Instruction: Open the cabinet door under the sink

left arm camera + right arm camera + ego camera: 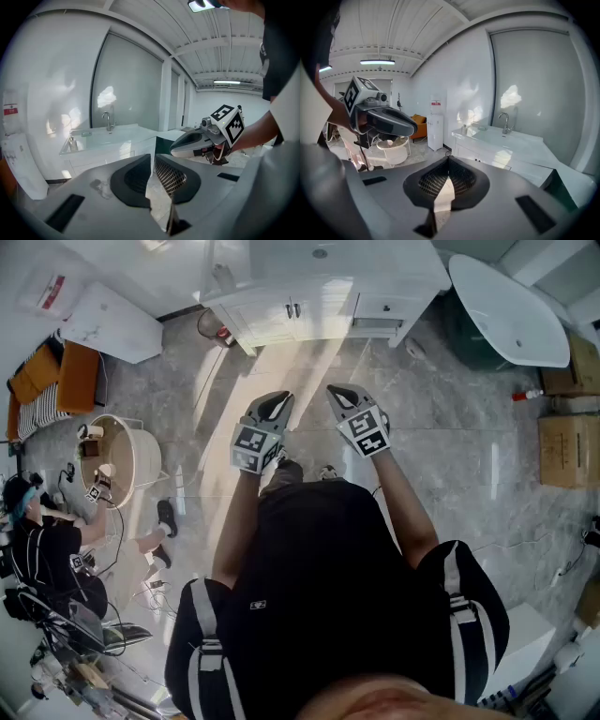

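The white sink cabinet (pixel 309 306) stands against the far wall, its two doors closed, with small dark handles (pixel 293 310) at the middle seam. It also shows in the left gripper view, cabinet (pixel 105 157) under a faucet (pixel 108 119), and in the right gripper view, cabinet (pixel 487 161). My left gripper (pixel 274 407) and right gripper (pixel 339 397) are held side by side in mid-air, well short of the doors and pointing toward them. Both are shut with nothing between the jaws: left gripper (pixel 152 156), right gripper (pixel 449 158).
A white bathtub (pixel 506 310) lies right of the cabinet and cardboard boxes (pixel 567 437) stand at the far right. At left are a white water dispenser (pixel 112 320), an orange chair (pixel 56 381), a round table (pixel 122 456) and a seated person (pixel 47 540). Grey tiled floor (pixel 450 427) lies between me and the cabinet.
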Available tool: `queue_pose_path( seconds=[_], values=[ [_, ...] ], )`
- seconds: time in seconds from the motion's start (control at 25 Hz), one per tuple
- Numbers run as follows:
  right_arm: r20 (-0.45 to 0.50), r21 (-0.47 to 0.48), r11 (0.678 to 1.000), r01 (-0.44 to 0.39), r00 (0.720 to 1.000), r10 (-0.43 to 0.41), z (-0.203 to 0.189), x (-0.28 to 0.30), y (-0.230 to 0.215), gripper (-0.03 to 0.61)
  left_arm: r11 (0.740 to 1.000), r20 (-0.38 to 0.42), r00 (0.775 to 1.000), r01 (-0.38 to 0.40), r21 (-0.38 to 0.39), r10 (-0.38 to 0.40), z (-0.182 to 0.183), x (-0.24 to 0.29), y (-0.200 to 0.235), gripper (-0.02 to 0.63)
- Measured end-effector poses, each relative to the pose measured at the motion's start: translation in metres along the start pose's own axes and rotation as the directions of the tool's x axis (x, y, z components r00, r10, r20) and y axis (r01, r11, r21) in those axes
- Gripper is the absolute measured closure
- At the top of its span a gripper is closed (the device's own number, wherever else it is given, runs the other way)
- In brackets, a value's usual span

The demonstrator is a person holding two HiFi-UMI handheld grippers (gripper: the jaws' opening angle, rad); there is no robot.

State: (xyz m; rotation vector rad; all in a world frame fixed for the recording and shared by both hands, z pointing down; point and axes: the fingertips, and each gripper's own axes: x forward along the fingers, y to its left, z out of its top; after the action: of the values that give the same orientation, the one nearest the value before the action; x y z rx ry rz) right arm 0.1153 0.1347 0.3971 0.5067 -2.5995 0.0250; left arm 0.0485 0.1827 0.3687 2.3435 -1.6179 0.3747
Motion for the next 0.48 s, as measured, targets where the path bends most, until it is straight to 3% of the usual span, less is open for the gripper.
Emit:
queue_pose_path(
  seconds=[0.48],
  values=[
    [-0.008,-0.016,1.0,-0.012,1.0,0.012,0.004,0.01,0.007,0.522,1.0,0.003,1.0,-0.001,-0.007,0.001,-0.006,-0.003,0.012,0.575]
  ],
)
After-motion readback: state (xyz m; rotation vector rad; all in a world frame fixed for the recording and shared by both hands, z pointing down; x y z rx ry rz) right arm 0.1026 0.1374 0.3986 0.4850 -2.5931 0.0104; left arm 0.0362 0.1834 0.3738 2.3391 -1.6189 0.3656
